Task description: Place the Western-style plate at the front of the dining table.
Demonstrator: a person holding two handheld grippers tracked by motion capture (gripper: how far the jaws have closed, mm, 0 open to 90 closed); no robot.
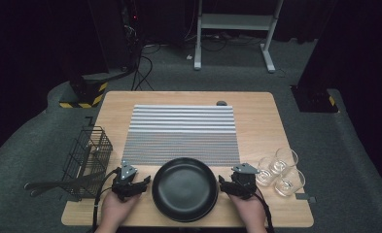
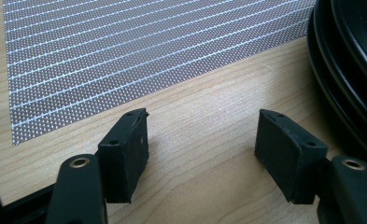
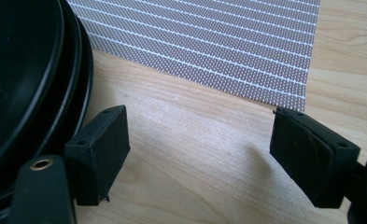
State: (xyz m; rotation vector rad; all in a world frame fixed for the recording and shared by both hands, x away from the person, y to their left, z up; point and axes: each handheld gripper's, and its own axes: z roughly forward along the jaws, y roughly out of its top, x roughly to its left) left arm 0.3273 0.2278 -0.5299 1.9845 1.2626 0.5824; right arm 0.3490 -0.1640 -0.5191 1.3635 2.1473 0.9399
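Stacked black plates (image 1: 184,189) at the table's (image 1: 256,121) six o'clock edge, apparently untouched, flanked by left gripper (image 1: 139,185) and right gripper (image 1: 223,183), jaws apart and empty; lifting remains.

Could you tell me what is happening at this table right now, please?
A person sits at a wooden table with a two-jaw gripper in each hand. The left gripper and the right gripper rest on either side of a stack of black plates, both open and holding nothing. Behind the plates lies a striped placemat. A wire basket with utensils stands at the left edge, and three glasses stand at the right.
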